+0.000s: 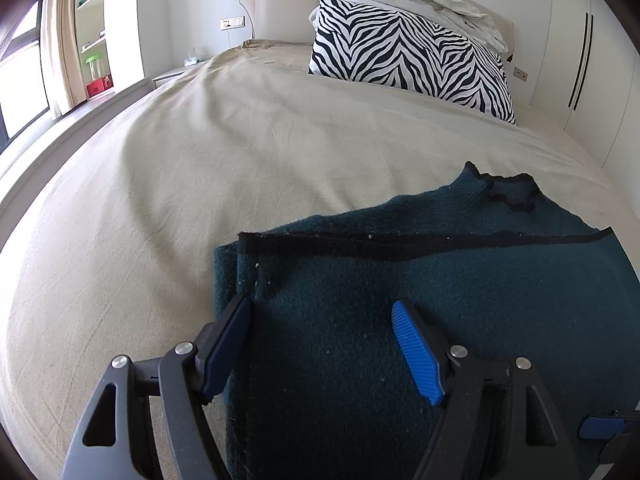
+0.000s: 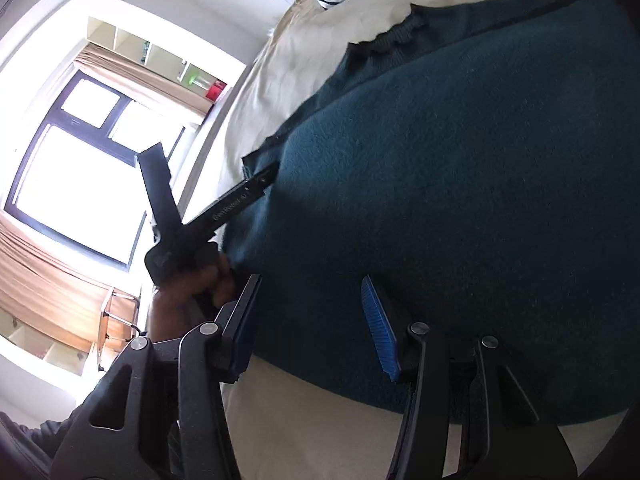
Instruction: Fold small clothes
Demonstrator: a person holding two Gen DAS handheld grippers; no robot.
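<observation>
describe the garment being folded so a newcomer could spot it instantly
Start at the big bed with the beige cover. At its near edge, far from the zebra-striped pillow, lies the dark teal knit garment. It is the only dark fabric there, with black trim along its edges.

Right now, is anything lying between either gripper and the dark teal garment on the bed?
Nothing visible does. The left gripper is open right over the garment near its left edge. The right gripper is open above the garment's near edge, with only bare bedsheet beneath.
</observation>
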